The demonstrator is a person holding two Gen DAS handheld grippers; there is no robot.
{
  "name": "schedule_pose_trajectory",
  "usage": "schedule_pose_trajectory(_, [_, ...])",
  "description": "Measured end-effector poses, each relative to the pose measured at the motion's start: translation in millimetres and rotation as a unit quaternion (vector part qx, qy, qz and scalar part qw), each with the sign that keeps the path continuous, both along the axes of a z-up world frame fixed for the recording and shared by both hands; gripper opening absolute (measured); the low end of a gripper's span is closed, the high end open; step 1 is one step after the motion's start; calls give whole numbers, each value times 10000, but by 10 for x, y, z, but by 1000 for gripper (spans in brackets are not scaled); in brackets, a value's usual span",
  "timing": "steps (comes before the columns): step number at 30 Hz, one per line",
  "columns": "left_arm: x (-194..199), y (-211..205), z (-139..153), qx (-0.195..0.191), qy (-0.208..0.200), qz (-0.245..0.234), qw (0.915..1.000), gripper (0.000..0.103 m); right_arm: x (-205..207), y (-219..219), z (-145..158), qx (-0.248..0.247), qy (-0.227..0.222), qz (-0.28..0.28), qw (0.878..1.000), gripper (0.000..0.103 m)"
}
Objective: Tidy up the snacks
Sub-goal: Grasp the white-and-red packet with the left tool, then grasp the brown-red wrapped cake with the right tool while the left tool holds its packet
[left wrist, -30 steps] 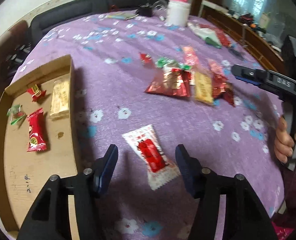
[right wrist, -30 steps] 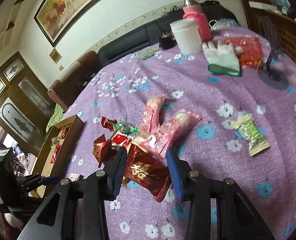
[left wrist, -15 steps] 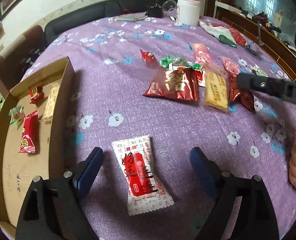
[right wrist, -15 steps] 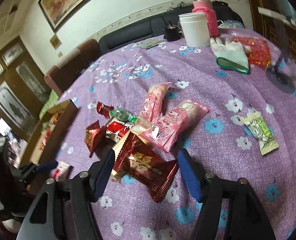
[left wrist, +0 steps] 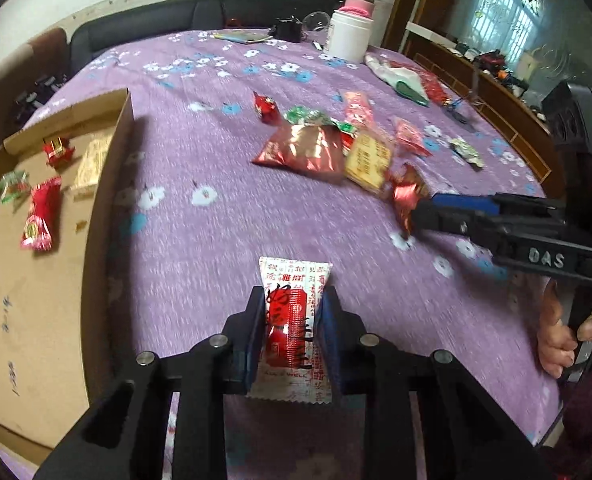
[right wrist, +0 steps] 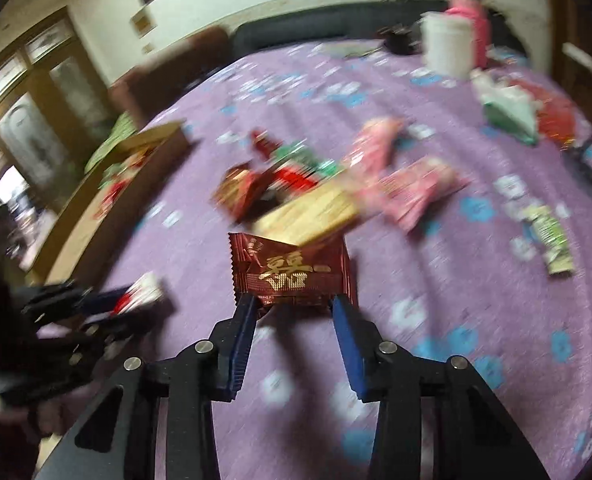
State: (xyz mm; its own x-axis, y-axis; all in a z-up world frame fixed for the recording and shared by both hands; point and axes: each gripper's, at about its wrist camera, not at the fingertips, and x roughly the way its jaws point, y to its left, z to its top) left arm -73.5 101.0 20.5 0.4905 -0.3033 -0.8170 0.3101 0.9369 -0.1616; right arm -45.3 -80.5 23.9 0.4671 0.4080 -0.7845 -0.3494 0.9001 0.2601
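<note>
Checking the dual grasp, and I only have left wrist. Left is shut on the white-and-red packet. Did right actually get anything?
Observer: Yes. In the right wrist view the right gripper pinches a dark red packet printed with gold characters.
Operator: Deep grip?
Observer: No. Only its lower edge sits between the fingertips. Most of the packet sticks out ahead of them.
Operator: Anything close to it?
Observer: A yellow packet lies just beyond it on the purple cloth. Motion blur hides whether the two touch.
</note>
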Motion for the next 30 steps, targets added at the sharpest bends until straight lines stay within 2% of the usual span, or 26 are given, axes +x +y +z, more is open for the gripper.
schedule_pose_trajectory(2, [-39, 11, 1, -6, -17, -17, 10000, 27, -68, -8, 32, -82, -60, 9, 9999, 45])
schedule_pose_trajectory(4, [-65, 7, 3, -34, -27, -1, 10000, 27, -79, -31, 69, -129, -169, -106, 9997, 64])
schedule_pose_trajectory(6, [-75, -2, 0, -38, -48, 32, 10000, 27, -73, -20, 95, -58, -240, -165, 9996, 71])
schedule_pose_trajectory(8, [-86, -9, -2, -13, -71, 54, 10000, 27, -63, 52, 88, -79, -250, -119, 9996, 71])
schedule_pose_trajectory(13, [-100, -31, -3, 78, -139, 88, 9998, 27, -21, 350, -64, -733, -436, -42, 9964, 71])
schedule_pose_trajectory(14, [-112, -26, -1, 44, -142, 93, 9998, 27, -9, 362, -86, -772, -457, -95, 9959, 67])
schedule_pose_trajectory(15, [-123, -8, 2, -33, -134, 98, 9999, 27, -8, 355, -85, -819, -481, -152, 9954, 46])
schedule_pose_trajectory(18, [-154, 84, 38, -284, -116, 175, 9994, 26, -9, 239, -18, -496, -388, -222, 9978, 33])
schedule_pose_trajectory(20, [-193, 170, 119, -492, -161, 256, 9983, 26, -26, 191, 2, -451, -392, -320, 9977, 10])
schedule_pose_trajectory(23, [-258, 290, 272, -656, -313, 324, 9968, 26, -40, 107, 30, -253, -312, -434, 9982, 10])
schedule_pose_trajectory(27, [-317, 515, 462, -864, -449, 457, 9942, 26, -61, 130, 95, -438, -494, -451, 9968, 11])
schedule_pose_trajectory(29, [-361, 595, 512, -902, -517, 517, 9932, 26, -73, 144, 130, -587, -687, -523, 9945, 30])
schedule_pose_trajectory(30, [-381, 631, 525, -928, -529, 545, 9928, 26, -61, 163, 135, -650, -709, -517, 9940, 59])
